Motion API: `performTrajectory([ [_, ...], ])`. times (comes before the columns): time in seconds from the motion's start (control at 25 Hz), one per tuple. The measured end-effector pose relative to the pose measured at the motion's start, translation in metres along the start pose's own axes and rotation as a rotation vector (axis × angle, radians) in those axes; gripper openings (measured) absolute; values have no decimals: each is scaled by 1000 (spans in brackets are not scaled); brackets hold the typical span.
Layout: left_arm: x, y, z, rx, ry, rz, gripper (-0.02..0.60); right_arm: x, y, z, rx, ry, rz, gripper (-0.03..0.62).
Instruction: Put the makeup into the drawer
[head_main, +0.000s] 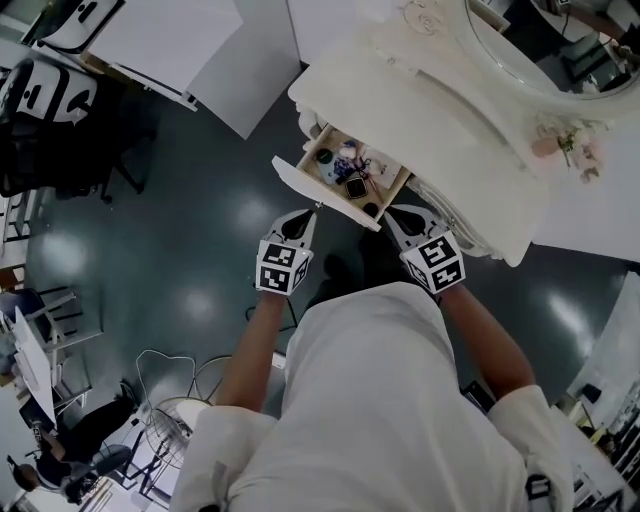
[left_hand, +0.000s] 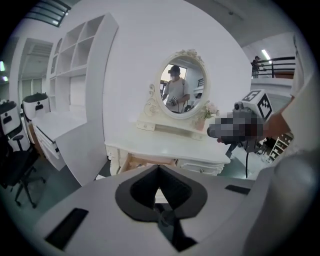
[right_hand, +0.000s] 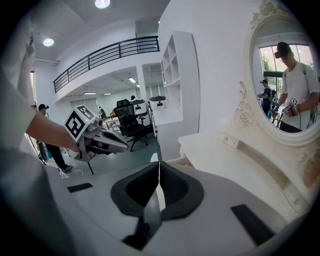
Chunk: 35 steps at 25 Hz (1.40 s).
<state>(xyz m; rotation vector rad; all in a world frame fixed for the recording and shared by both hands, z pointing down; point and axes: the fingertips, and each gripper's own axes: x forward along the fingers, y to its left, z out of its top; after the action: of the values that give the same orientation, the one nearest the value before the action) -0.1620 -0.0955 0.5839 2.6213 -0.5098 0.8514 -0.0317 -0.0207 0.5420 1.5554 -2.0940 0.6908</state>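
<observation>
Cream-painted wood makes up the counter (head_main: 440, 130), a dressing table with an oval mirror (left_hand: 180, 90) standing along its back edge. Under the counter's front edge, towards its left end, a drawer (head_main: 310, 185) stands pulled out. The makeup (head_main: 350, 170) lies inside it: a cluster of small pots and cases, some dark and some pale, too small to tell apart.

A person in a white shirt (head_main: 380, 400) stands before the counter with a tool in each hand. The left tool (head_main: 308, 214) is held in the air by the drawer's left front corner and points down towards it. Its jaws are closed flat together with nothing between them. The right tool (head_main: 394, 212) is held near the drawer's right front corner at much the same tilt, and its jaws also meet in a thin line and are empty. Each tool's own view shows the counter some way off, so neither touches the drawer.

A small bunch of pink flowers (head_main: 575, 150) sits beside the mirror's foot, towards the counter's right end. White shelves (left_hand: 80, 50) stand to the left of the counter, and a black office chair (head_main: 60, 120) stands on the dark, glossy floor (head_main: 180, 260), well away from the drawer.
</observation>
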Motion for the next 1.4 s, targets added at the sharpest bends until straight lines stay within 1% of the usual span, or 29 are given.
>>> performTrajectory([
  [0.12, -12, -6, 5, -17, -31, -15, 17, -15, -2, 0, 6, -15, -42, 29],
  [0.24, -21, -16, 8, 6, -44, -24, 17, -32, 1, 3, -4, -29, -69, 29],
  [0.4, -29, -25, 20, 21, -77, -15, 17, -47, -4, 10, -39, -58, -88, 29],
  [0.52, -37, -31, 36, 28, -120, 10, 17, -54, -13, 19, -78, -81, -89, 29],
  [0.68, -43, -37, 57, 31, -166, 55, 17, -64, -30, 29, -104, -107, -78, 29],
  [0.84, -50, -45, 77, -5, -211, 104, 17, -78, -45, 39, -133, -128, -63, 29],
  [1.0, -62, -58, 100, -28, -265, 131, 17, -96, -62, 58, -174, -171, -74, 29],
  [1.16, -74, -67, 112, -28, -301, 157, 17, -110, -74, 70, -181, -217, -82, 29],
  [1.32, -87, -70, 128, -14, -341, 187, 17, -130, -93, 83, -158, -270, -138, 29],
  [1.4, -94, -70, 138, -3, -362, 196, 17, -137, -99, 89, -145, -288, -145, 29],
])
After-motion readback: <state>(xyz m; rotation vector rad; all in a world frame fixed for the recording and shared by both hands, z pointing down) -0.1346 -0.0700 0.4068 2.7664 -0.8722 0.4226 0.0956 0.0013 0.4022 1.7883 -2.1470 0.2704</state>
